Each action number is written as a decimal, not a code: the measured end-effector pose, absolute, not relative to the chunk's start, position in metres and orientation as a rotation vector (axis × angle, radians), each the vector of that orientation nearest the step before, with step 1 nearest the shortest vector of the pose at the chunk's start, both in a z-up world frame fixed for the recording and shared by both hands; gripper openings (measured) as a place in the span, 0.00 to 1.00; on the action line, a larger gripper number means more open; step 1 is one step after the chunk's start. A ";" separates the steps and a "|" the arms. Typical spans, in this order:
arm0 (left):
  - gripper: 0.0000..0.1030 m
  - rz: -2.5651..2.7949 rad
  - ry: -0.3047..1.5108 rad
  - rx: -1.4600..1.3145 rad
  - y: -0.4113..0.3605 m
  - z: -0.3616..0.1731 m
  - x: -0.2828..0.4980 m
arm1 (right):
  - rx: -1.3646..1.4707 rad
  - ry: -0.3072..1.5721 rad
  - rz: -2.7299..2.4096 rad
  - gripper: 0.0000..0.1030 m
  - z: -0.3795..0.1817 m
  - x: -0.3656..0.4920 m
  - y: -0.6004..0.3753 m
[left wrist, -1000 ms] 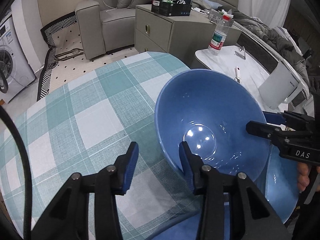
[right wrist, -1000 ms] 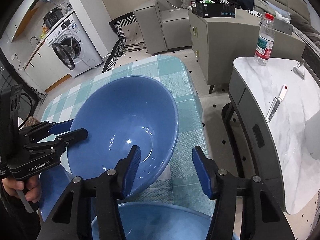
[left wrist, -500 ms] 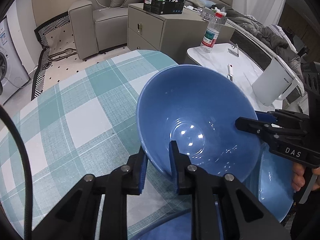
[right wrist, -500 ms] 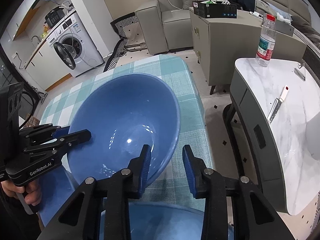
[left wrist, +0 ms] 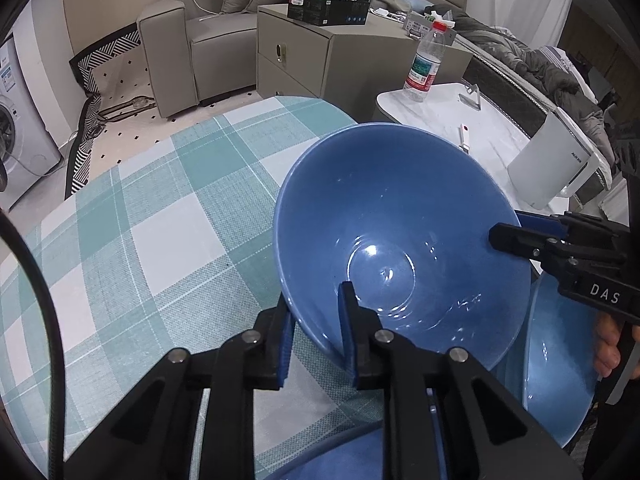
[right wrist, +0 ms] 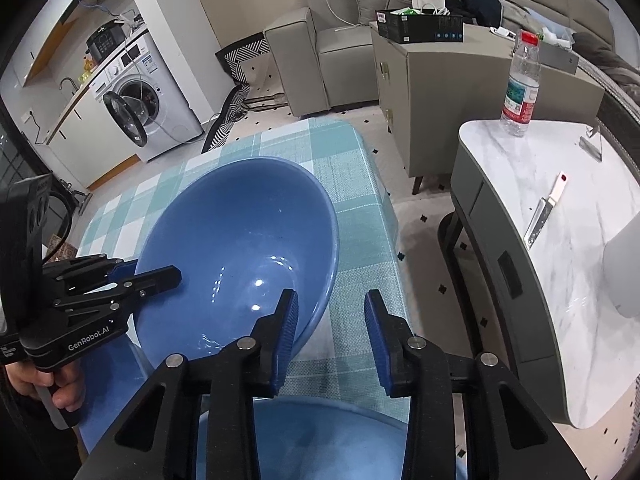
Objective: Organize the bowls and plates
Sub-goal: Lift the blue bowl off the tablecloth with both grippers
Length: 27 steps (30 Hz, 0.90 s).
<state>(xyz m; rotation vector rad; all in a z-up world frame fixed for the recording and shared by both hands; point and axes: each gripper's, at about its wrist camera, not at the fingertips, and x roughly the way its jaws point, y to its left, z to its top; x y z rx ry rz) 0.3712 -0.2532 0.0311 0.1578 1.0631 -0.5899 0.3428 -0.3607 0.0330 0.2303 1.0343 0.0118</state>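
Observation:
A large blue bowl (left wrist: 400,220) hangs tilted over the teal checked tablecloth (left wrist: 160,220). My left gripper (left wrist: 316,308) is shut on its near rim, one pad inside and one outside. In the right wrist view the same bowl (right wrist: 240,232) has its right rim between the jaws of my right gripper (right wrist: 332,298). The rim lies by the left pad, while tablecloth shows between the bowl and the right pad. Another blue bowl (left wrist: 560,380) and a blue plate (right wrist: 320,440) sit underneath.
The table's right edge drops to the floor beside a marble side table (right wrist: 560,280). A water bottle (right wrist: 520,92), a knife (right wrist: 542,216) and a white kettle (left wrist: 556,164) stand on it. A grey cabinet, a sofa and a washing machine are farther back.
The left gripper's jaws have closed onto the bowl's near rim. The right gripper's jaws have narrowed around the opposite rim. Both hands have kept their places.

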 end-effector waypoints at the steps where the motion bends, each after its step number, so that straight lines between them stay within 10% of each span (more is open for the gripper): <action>1: 0.19 -0.592 1.063 0.155 -0.254 0.031 0.371 | 0.224 1.036 0.011 0.33 0.032 0.343 -0.361; 27: 0.18 -0.594 1.005 0.133 -0.247 0.055 0.357 | 0.149 0.975 0.017 0.18 0.052 0.330 -0.343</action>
